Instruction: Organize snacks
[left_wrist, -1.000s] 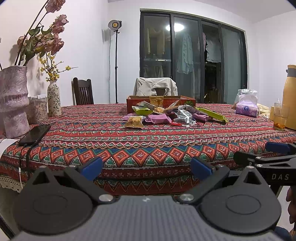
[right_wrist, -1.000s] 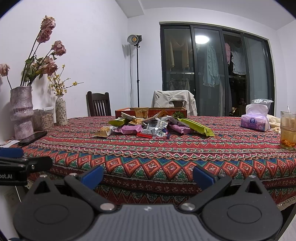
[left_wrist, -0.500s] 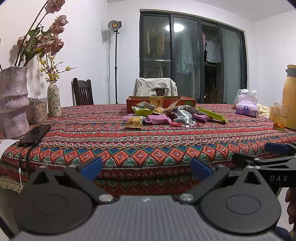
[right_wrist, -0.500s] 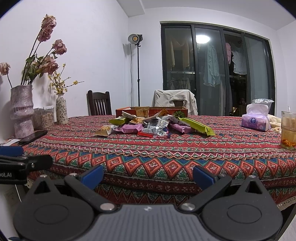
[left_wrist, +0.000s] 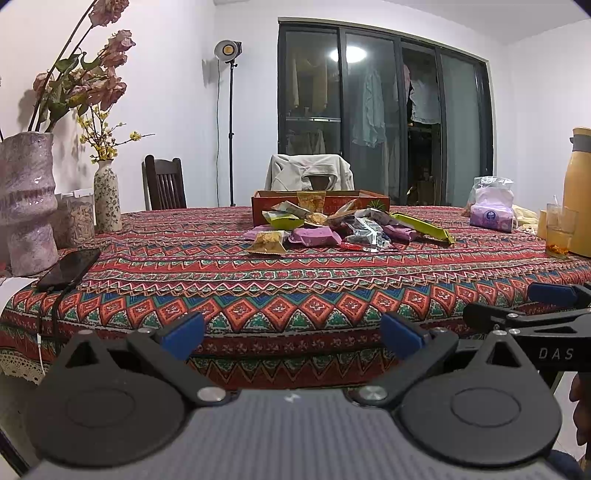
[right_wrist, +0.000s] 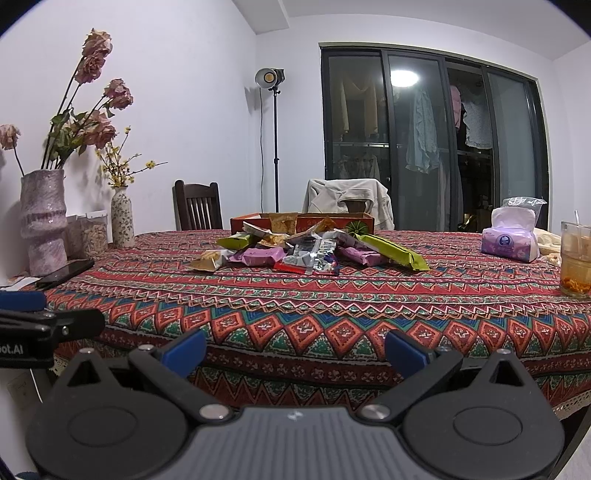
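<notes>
Both the left gripper (left_wrist: 291, 334) and right gripper (right_wrist: 295, 349) gape wide — empty, short of the table (right_wrist: 332, 314). The snack pile (right_wrist: 306, 249) lies mid-table, just before the red box (right_wrist: 303, 222).

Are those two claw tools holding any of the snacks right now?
No. The left gripper and right gripper are both open and empty, short of the snack pile.

My left gripper (left_wrist: 291, 334) sits with its blue-tipped fingers (left_wrist: 183, 330) spread wide and empty, off the near edge of the table with the red patterned cloth (left_wrist: 295, 280). Well ahead, a heap of mixed snack packets (left_wrist: 343, 230) lies just in front of a shallow red cardboard box (left_wrist: 369, 197). My right gripper (left_wrist: 546, 314) pokes in from the right, and a black phone (left_wrist: 68, 267) lies beside the tall mottled pink vase (left_wrist: 26, 199).
</notes>
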